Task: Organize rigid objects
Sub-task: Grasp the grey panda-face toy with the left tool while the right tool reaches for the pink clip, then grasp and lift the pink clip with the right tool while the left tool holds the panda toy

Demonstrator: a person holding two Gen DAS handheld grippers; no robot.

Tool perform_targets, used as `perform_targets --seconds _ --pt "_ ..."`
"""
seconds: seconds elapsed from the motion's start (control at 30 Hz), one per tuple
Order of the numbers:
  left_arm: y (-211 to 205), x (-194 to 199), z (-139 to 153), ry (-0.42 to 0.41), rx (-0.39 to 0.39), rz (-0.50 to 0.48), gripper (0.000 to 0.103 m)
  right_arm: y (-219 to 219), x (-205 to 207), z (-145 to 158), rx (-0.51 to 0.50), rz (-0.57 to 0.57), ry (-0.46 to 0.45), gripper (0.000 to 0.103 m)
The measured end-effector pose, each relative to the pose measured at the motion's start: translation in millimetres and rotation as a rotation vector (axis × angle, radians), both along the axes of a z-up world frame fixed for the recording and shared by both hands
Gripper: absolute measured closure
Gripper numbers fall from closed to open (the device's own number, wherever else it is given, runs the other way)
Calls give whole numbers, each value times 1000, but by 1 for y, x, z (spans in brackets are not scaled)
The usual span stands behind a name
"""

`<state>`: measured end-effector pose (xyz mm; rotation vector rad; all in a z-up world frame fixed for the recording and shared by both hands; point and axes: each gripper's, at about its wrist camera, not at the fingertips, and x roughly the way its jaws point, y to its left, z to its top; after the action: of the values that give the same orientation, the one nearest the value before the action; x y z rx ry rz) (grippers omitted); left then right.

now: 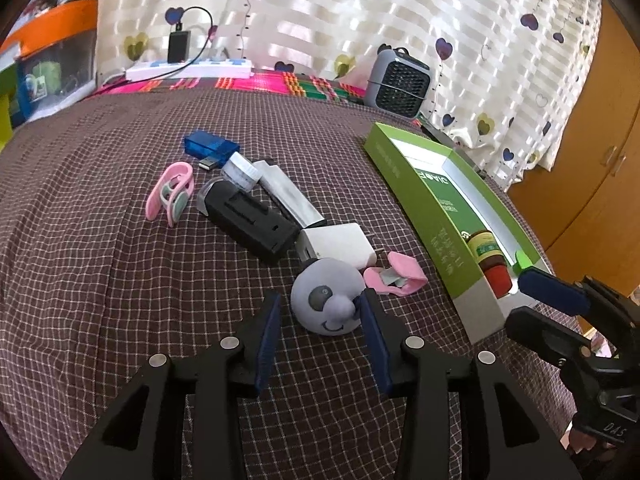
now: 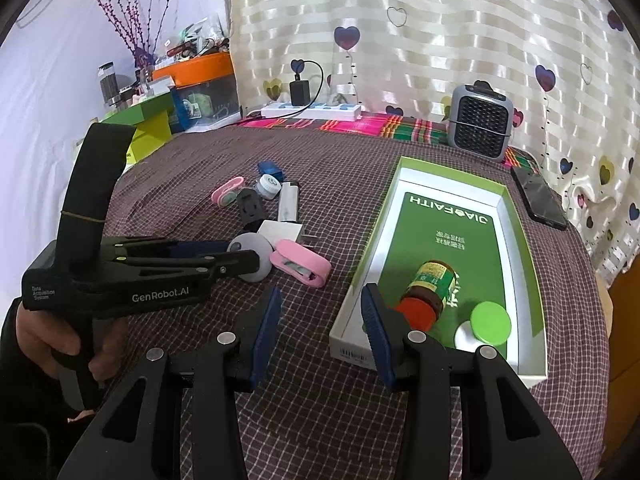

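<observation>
A grey round toy with a face (image 1: pixel 326 298) lies on the checked cloth between the fingertips of my open left gripper (image 1: pixel 320 308); the pads stand beside it, and contact is unclear. Beyond it lie a white block (image 1: pixel 338 242), a black device (image 1: pixel 250 220), a silver lighter (image 1: pixel 288 196), two pink clips (image 1: pixel 396 274) (image 1: pixel 170 194) and a blue USB stick (image 1: pixel 210 146). My right gripper (image 2: pixel 322 304) is open and empty at the near left corner of the green box (image 2: pixel 516 216). Inside the box lie a red-capped bottle (image 2: pixel 430 284) and a green-lidded jar (image 2: pixel 486 326).
A grey fan heater (image 2: pixel 480 124) stands at the back, and a black phone (image 2: pixel 538 198) lies right of the box. A power strip (image 2: pixel 310 110) and storage bins (image 2: pixel 196 80) line the back left. A wooden cabinet (image 1: pixel 592 160) stands at the right.
</observation>
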<state>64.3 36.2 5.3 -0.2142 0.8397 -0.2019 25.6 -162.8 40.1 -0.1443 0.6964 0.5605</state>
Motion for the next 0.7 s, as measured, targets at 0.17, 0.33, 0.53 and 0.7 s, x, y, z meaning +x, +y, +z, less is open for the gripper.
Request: perform_targets --seconds 0.17,0.33,0.53,0.7 --pt "3 -3 1 -10 -26 -3 71 7 8 -1 -18 12 2 60" --pt "6 -6 2 -22 -35 -4 73 16 16 -5 -44 34 10 60" --pt "12 -12 4 -41 -41 1 73 30 26 -11 -91 79 20 60" --pt "21 -16 4 -45 -50 18 73 43 34 -14 -127 110 37 60"
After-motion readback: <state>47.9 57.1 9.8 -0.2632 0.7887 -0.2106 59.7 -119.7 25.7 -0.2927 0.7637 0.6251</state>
